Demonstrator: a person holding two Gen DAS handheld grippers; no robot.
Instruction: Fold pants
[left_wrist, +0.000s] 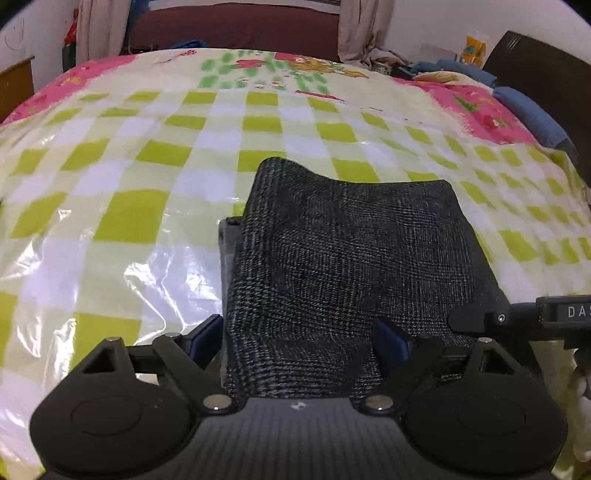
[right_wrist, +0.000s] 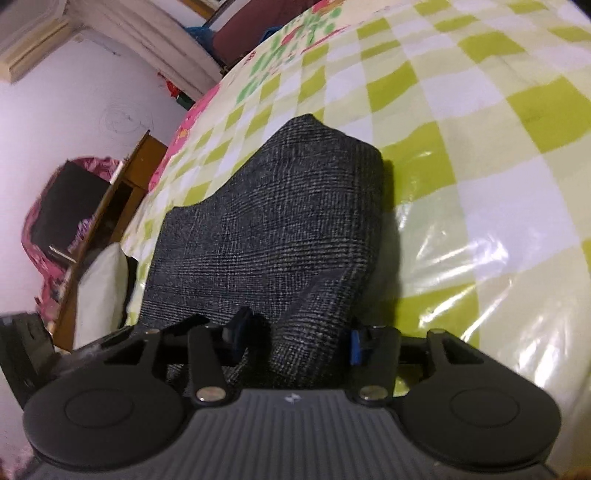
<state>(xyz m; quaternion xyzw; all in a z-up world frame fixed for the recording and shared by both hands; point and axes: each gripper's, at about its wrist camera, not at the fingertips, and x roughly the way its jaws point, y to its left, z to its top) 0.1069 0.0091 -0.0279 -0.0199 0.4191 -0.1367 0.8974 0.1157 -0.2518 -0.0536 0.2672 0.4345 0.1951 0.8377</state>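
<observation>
One folded pants (left_wrist: 343, 258), two grippers, left gripper (left_wrist: 297, 338), right gripper (right_wrist: 293, 338), one bed (left_wrist: 147, 155).

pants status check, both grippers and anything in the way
Left gripper open, straddling pants. Right gripper around a fabric ridge, grip unclear. Pants folded on bed cover. Nothing blocking.

Left wrist view: mounted behind left hand-held gripper (left_wrist: 295, 338), angled down across bed (left_wrist: 147, 155) toward far wall. Right wrist view: behind right hand-held gripper (right_wrist: 293, 341), rolled, facing leftward. Both close; folded pants (left_wrist: 351, 251) shared.
</observation>
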